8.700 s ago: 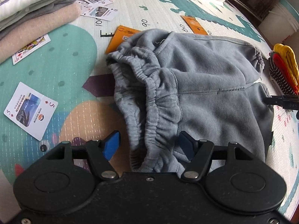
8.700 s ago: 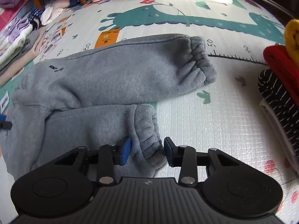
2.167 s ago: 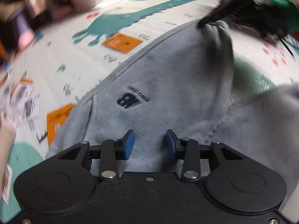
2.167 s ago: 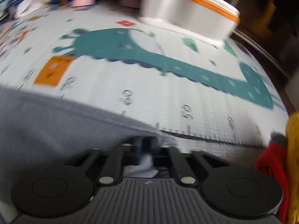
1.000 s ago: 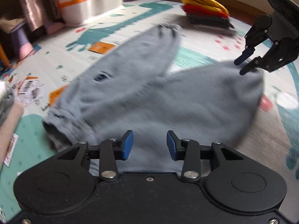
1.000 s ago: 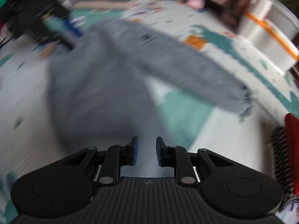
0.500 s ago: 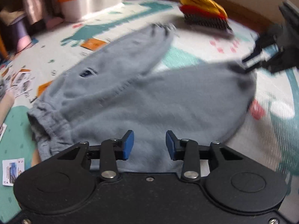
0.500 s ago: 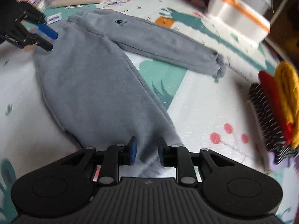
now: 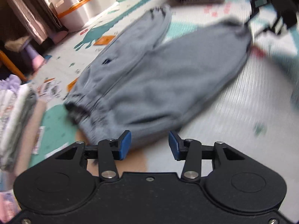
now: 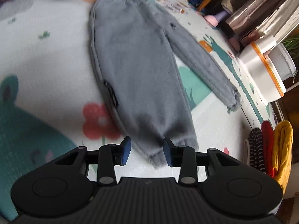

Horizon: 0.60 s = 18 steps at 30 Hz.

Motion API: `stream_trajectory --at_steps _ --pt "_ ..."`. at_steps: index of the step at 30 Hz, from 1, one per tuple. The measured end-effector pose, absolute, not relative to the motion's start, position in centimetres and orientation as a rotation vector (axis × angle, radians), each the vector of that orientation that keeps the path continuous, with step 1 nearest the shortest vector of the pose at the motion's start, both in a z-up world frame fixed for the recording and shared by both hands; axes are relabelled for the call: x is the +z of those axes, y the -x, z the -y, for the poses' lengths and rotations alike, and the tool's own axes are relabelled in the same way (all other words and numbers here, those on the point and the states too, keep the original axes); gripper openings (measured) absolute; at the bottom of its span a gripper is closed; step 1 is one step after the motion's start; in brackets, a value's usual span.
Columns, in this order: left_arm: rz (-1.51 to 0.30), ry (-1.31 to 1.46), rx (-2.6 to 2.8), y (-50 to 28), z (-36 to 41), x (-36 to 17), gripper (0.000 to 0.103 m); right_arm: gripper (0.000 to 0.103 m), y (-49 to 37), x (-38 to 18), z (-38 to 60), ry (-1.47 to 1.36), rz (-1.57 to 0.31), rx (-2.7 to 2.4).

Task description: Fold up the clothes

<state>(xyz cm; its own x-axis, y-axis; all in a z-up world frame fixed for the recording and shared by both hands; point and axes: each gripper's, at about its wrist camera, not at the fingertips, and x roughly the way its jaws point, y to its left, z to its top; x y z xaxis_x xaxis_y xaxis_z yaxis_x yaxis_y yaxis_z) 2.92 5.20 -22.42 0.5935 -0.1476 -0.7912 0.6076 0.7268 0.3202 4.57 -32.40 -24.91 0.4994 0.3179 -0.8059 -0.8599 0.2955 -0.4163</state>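
Grey sweatpants [image 9: 158, 82] lie spread flat on the play mat, both legs stretched out and splayed apart. My left gripper [image 9: 149, 145] is open and empty at the waistband end [image 9: 87, 112]. My right gripper [image 10: 145, 150] is open and empty, with the cuff [image 10: 168, 145] of the near leg lying between its fingers. The other leg's cuff [image 10: 232, 100] lies further right. The right gripper also shows blurred at the top right of the left wrist view [image 9: 271, 18].
A stack of folded clothes [image 9: 16, 115] lies left of the waistband. A yellow, red and striped pile [image 10: 271, 147] lies at the right. White bins with orange trim [image 10: 265, 69] stand at the mat's far edge. Cards [image 9: 50, 85] are scattered nearby.
Both grippers have opened wider and pulled back along the pants. The pants lie flatter and straighter than a second ago.
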Motion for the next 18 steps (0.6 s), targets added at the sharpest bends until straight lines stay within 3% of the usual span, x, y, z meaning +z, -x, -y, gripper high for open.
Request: stream_trajectory --at_steps 18 --pt "-0.548 -1.353 -0.597 -2.1 -5.8 -27.7 0.043 0.044 -4.0 -26.7 33.2 1.113 -0.584 0.972"
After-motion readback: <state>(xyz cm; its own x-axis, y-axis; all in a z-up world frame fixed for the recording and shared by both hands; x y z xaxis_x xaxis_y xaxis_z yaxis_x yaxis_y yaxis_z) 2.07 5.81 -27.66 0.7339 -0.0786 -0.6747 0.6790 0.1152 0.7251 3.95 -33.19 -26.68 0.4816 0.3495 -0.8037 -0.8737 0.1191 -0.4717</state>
